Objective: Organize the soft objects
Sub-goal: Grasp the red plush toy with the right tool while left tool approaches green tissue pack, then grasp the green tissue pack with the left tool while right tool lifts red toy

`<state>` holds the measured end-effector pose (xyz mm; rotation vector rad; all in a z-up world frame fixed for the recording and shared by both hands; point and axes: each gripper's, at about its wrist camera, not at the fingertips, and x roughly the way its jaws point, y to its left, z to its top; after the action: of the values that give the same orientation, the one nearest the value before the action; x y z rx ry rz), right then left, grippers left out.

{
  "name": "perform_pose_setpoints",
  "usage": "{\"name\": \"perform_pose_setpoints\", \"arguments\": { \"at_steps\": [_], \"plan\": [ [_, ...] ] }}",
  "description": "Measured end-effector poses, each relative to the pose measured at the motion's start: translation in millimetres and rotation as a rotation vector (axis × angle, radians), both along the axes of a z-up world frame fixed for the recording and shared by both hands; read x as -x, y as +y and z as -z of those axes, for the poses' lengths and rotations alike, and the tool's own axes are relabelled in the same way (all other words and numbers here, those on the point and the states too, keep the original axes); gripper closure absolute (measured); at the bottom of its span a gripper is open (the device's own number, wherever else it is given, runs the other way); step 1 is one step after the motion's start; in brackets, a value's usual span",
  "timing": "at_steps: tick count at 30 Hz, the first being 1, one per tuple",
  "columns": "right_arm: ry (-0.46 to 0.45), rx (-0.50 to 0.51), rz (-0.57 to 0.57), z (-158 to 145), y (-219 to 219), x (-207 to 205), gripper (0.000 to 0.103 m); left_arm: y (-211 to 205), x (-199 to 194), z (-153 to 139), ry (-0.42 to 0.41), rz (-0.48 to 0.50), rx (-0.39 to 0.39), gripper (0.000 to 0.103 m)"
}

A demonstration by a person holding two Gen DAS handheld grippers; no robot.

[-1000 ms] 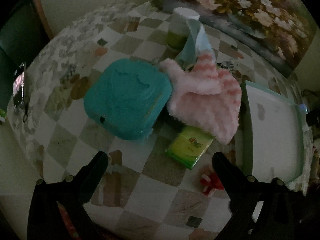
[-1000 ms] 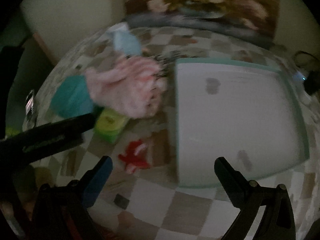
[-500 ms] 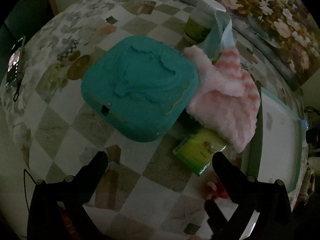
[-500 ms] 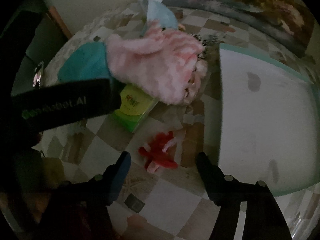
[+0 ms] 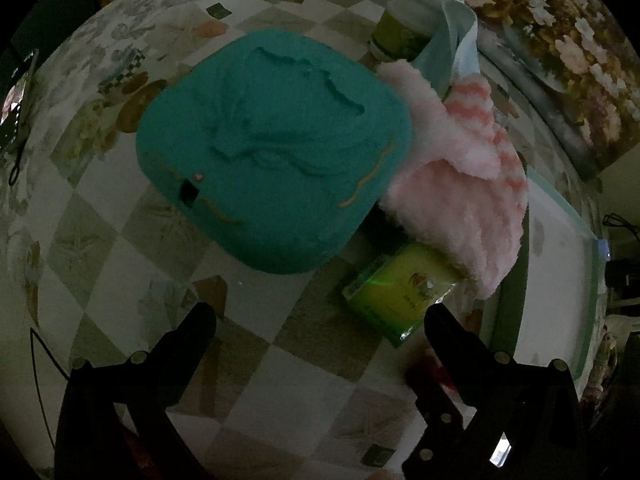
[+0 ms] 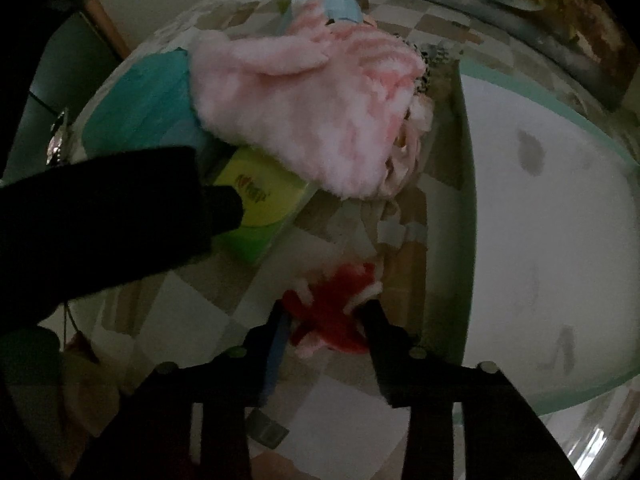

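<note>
A small red and white plush toy [image 6: 332,316] lies on the checkered tablecloth beside the tray. My right gripper [image 6: 326,312] points down over it, its jaws closing, and both fingers press on the toy's sides. A teal cushion [image 5: 272,152] and a fluffy pink striped cloth [image 5: 460,184] lie further back; the cloth partly covers a green tissue pack [image 5: 400,292]. My left gripper [image 5: 320,320] hangs open above bare tablecloth in front of the cushion, nothing between its fingers.
A white tray with a green rim [image 6: 466,184] takes up the right side. A jar with a white lid [image 5: 400,36] and a pale blue cloth [image 5: 456,44] stand behind the pink cloth. The left gripper's black body [image 6: 100,220] crosses the right wrist view.
My right gripper has come down from over the tray onto the red toy and its jaws have narrowed around it. The left gripper has drifted closer to the cushion, still open.
</note>
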<state>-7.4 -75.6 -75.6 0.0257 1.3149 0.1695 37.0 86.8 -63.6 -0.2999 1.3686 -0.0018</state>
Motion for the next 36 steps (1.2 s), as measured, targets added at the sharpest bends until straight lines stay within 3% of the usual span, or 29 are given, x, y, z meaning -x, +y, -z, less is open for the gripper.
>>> {"name": "perform_pose_setpoints", "arguments": {
  "at_steps": [8, 18, 27, 36],
  "plan": [
    [-0.010, -0.041, 0.013, 1, -8, 0, 0.073, -9, 0, 8, -0.003, 0.040, 0.007, 0.000],
    [-0.056, -0.085, 0.028, -15, -30, 17, 0.073, -25, 0, -4, -0.029, 0.088, -0.008, 0.000],
    [-0.093, -0.087, 0.089, -44, -59, 36, 0.073, -24, 5, -11, -0.034, 0.072, -0.007, 0.000],
    [-0.187, -0.105, 0.185, -82, -81, 55, 0.073, -51, 4, -22, -0.045, 0.186, -0.038, 0.005]
  ]
}}
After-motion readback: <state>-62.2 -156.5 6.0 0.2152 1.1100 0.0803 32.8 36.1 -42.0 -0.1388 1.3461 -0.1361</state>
